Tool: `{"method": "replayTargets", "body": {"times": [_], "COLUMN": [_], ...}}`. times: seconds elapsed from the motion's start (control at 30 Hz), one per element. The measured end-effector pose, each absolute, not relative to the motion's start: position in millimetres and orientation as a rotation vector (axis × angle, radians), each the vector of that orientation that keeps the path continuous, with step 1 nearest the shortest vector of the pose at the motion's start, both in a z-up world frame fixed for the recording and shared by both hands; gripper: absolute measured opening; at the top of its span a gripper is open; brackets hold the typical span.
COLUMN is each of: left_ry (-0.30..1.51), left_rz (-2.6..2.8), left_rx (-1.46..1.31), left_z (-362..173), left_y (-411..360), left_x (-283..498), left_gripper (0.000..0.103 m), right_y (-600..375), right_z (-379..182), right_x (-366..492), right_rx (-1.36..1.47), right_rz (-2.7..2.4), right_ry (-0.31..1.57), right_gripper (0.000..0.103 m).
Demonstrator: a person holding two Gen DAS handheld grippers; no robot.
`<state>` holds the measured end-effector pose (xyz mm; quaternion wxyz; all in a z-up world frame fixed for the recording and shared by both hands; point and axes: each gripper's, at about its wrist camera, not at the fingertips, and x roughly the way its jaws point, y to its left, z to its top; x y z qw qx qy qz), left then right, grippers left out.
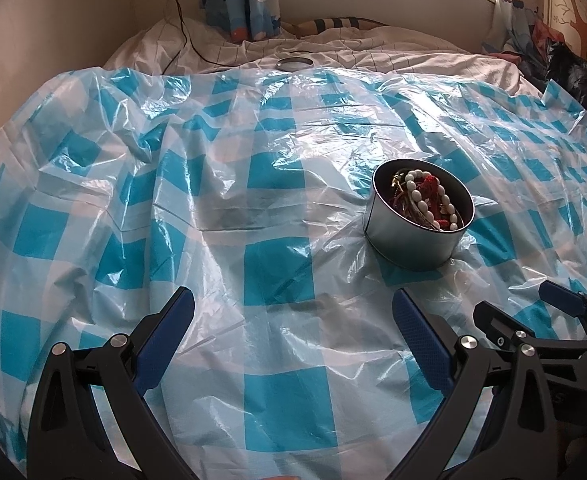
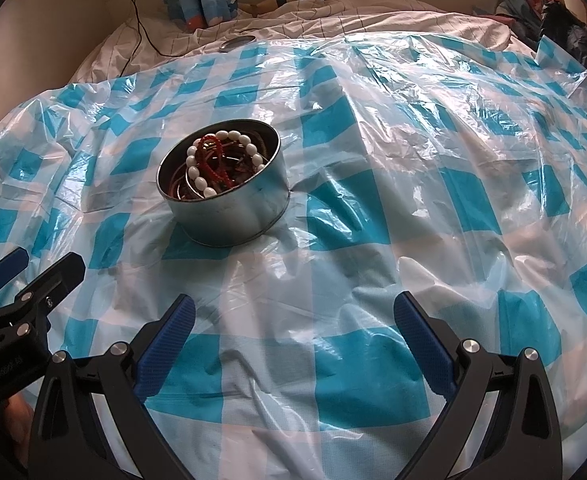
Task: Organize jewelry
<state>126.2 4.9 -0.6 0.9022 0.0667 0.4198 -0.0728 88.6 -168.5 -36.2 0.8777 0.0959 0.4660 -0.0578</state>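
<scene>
A round metal tin [image 1: 413, 236] stands on the blue-and-white checked plastic sheet [image 1: 253, 184]; it also shows in the right wrist view [image 2: 233, 216]. Inside lie a white bead bracelet [image 1: 425, 196] [image 2: 213, 160], a red bead string [image 1: 429, 188] [image 2: 209, 160] and other tangled jewelry. My left gripper [image 1: 293, 308] is open and empty, low over the sheet, with the tin ahead to its right. My right gripper [image 2: 293, 312] is open and empty, with the tin ahead to its left. Each gripper shows at the edge of the other's view [image 1: 533, 308] [image 2: 33, 268].
A round metal lid [image 1: 294, 63] [image 2: 237, 43] lies at the sheet's far edge on the white bedding. A black cable [image 1: 181, 20] runs down the far left. A blue patterned curtain [image 1: 241, 0] hangs behind. Dark clothes [image 1: 573, 72] are piled at the far right.
</scene>
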Motion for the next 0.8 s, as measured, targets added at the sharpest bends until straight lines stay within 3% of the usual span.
{"method": "replayTargets", "body": {"times": [0.8], "left_ry": [0.878], "left_rz": [-0.160], "left_rx": [0.122], "left_z": [-1.1], "left_y": [4.3], "left_x": [127.0], "left_gripper": [0.095], "right_y": [-169.3], "right_z": [-36.2], "right_x": [89.1], "right_rx": [0.199], "right_rz": [-0.121], "right_ry": [0.974], "right_gripper": [0.095]}}
